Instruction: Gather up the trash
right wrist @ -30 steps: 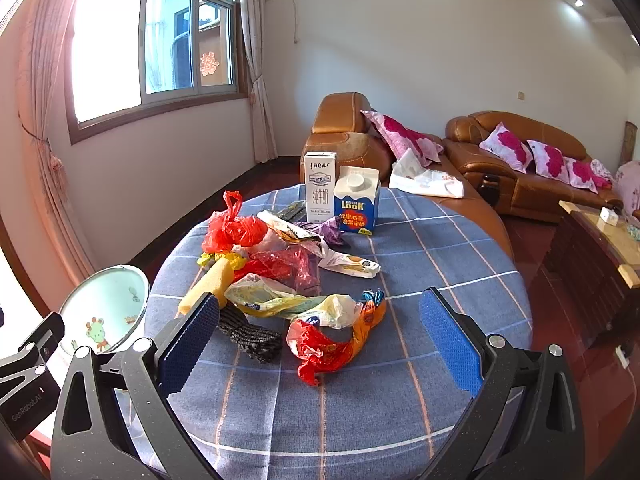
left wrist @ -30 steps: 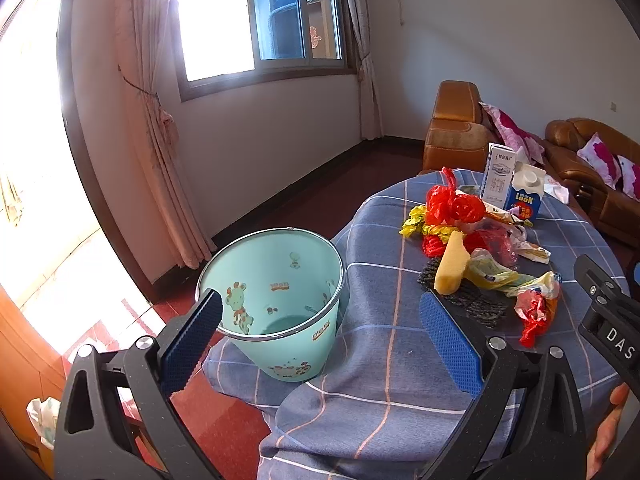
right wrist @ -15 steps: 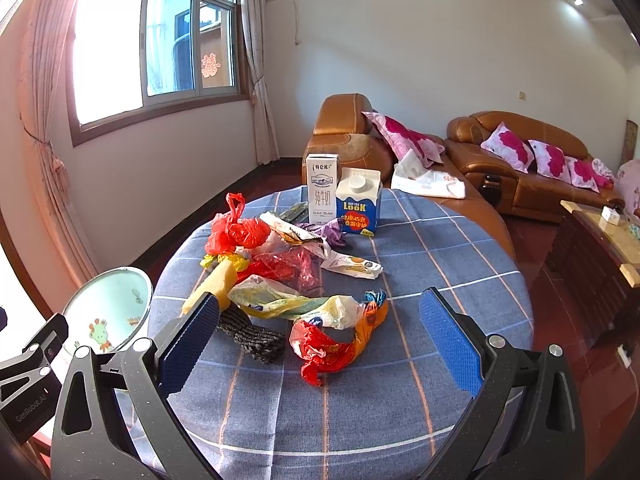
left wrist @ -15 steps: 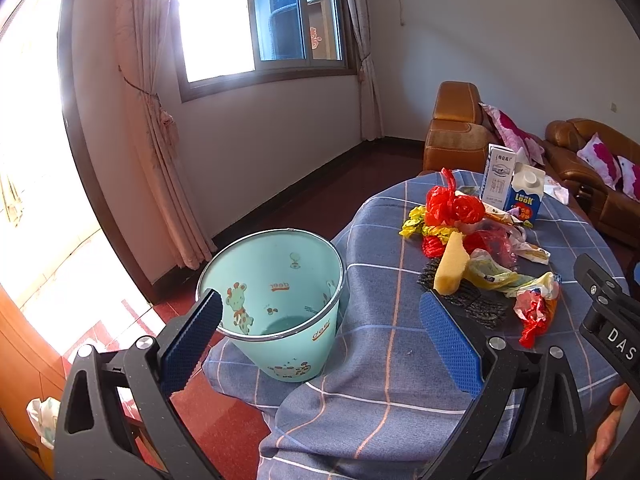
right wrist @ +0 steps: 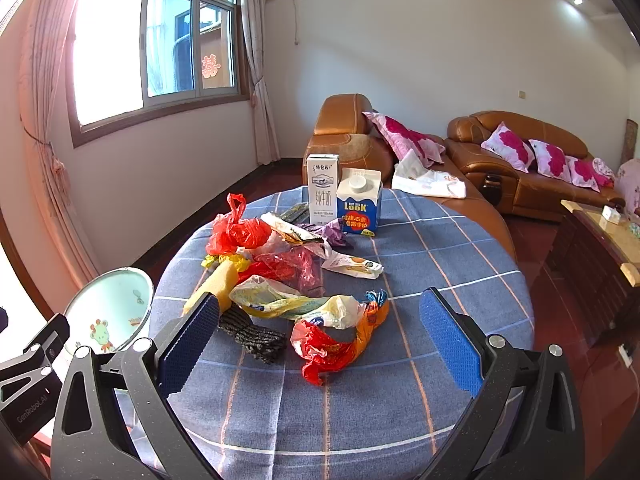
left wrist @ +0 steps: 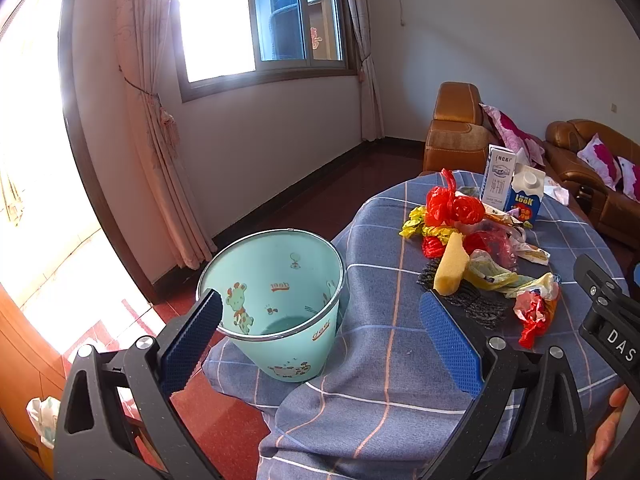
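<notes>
Ahead of the right tool (right wrist: pixel 320 340), jaws wide apart w/ nothing between, the trash pile (right wrist: pixel 296 264) sits mid-counter (right wrist: pixel 460 264); vs 1 s ago it looks marginally closer, so approach is barely underway, 0 items collected. Left tool (left wrist: pixel 318 336) also apart, unchanged, aimed at the teal bin (left wrist: pixel 276 300) just beyond its left finger. Nearest the right tool: red-orange wrapper (right wrist: pixel 340 344). Bin base is hidden by cloth; can't tell what it stands on.

Left gripper (left wrist: pixel 320 332): black speckled frame, triangular cutouts, silver screws, blue textured pads (left wrist: pixel 450 344). Right gripper (right wrist: pixel 320 332): same build; white lettering on body.
</notes>
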Action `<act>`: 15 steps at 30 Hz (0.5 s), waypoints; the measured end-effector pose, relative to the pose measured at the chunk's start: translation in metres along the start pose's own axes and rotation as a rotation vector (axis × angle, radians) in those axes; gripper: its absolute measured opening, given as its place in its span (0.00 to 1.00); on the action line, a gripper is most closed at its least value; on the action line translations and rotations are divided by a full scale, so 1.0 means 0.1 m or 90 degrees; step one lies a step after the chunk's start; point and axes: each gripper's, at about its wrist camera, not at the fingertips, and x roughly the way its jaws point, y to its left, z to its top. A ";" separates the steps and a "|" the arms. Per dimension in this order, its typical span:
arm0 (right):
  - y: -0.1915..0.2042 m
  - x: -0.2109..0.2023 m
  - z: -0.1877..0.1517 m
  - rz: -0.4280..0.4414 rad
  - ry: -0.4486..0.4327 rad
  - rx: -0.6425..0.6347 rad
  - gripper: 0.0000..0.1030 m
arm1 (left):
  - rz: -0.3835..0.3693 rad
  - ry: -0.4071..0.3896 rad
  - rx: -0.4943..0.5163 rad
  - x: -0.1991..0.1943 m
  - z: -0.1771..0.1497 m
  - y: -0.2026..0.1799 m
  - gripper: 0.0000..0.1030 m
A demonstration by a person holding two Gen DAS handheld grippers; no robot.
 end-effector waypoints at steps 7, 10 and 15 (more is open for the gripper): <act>0.00 0.00 0.00 0.001 0.000 0.002 0.96 | 0.002 0.000 0.001 0.00 0.00 0.00 0.94; 0.01 0.00 0.00 0.001 -0.001 0.004 0.95 | 0.001 0.000 0.001 0.00 0.00 -0.01 0.94; 0.02 0.01 0.00 0.001 -0.001 0.001 0.95 | 0.001 0.000 0.002 0.00 0.00 -0.01 0.94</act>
